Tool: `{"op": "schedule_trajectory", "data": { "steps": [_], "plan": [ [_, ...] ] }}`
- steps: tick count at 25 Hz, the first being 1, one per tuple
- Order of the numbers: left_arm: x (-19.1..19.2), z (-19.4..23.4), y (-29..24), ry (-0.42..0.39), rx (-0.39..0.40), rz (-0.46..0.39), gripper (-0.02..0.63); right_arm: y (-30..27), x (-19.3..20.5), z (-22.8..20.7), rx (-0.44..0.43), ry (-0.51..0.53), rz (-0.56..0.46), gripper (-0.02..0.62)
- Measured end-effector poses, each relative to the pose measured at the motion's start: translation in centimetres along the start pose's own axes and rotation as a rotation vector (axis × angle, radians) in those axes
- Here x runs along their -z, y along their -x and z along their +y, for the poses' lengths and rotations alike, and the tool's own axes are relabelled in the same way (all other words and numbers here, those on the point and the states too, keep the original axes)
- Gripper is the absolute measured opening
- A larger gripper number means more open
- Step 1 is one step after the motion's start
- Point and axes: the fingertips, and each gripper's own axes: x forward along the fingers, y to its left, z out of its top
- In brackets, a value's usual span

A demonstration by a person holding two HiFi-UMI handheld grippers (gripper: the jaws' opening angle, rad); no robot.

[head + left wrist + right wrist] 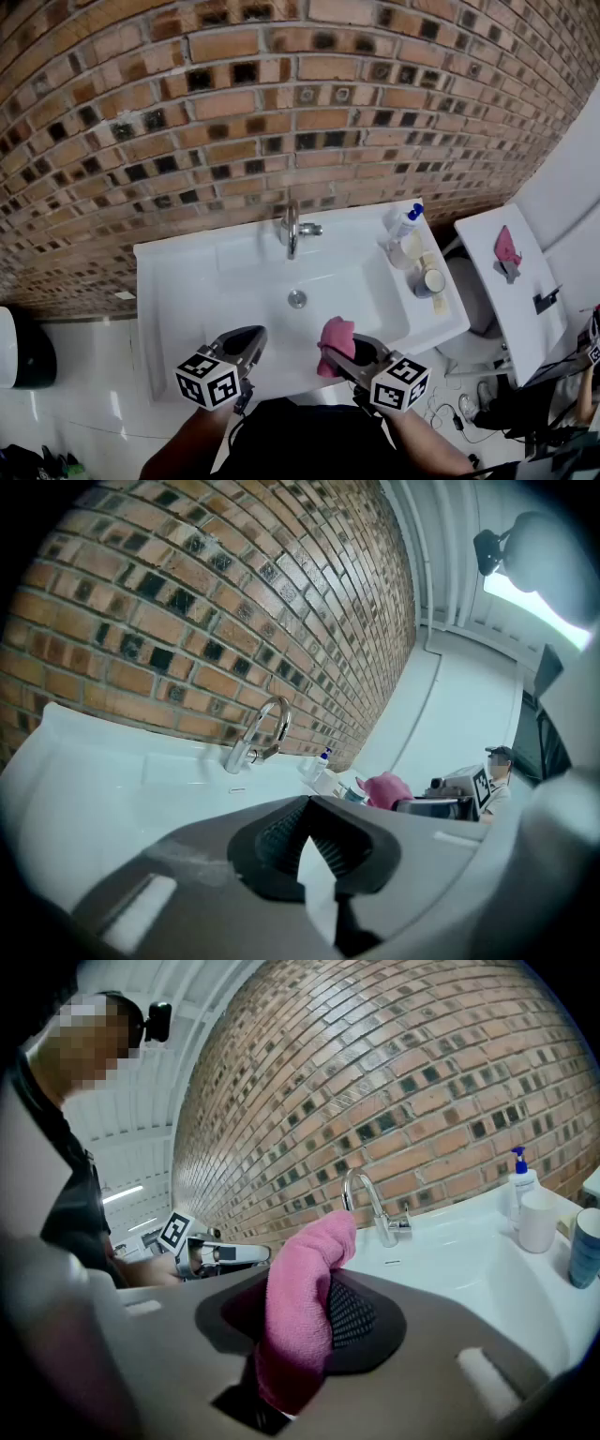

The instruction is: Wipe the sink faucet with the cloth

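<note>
The right gripper (pixel 352 352) is clamped on the pink microfibre cloth (pixel 334 339) above the near rim of the white ceramic sink (pixel 187 281), while the left gripper (pixel 246 343) is closed and empty, so I judge the approach is in hand, and next the cloth must travel forward to the curved chrome faucet (pixel 292 228).

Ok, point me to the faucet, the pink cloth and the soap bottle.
faucet (pixel 291 230), head view, on the curved spout.
pink cloth (pixel 298 1314), right gripper view, on the fold between the jaws.
soap bottle (pixel 405 225), head view, on its white body.
</note>
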Motion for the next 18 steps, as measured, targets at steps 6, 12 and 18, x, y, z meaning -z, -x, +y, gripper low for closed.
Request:
{"op": "schedule_trajectory", "data": {
  "steps": [6,12,18],
  "plan": [
    [-1.1,2.6,0.5,-0.024,0.017,0.004,0.006,-2.9,-1.8,-0.3,0.007,0.02,-0.021,0.149],
    [-0.7,4.0,0.9,-0.015,0.01,0.017,0.006,-4.8,-2.2,-1.0,0.006,0.012,0.006,0.15],
    [-1.2,5.3,-0.3,0.004,-0.024,0.006,0.006,-6.0,-3.1,-3.3,0.005,0.017,0.02,0.15]
  ]
}}
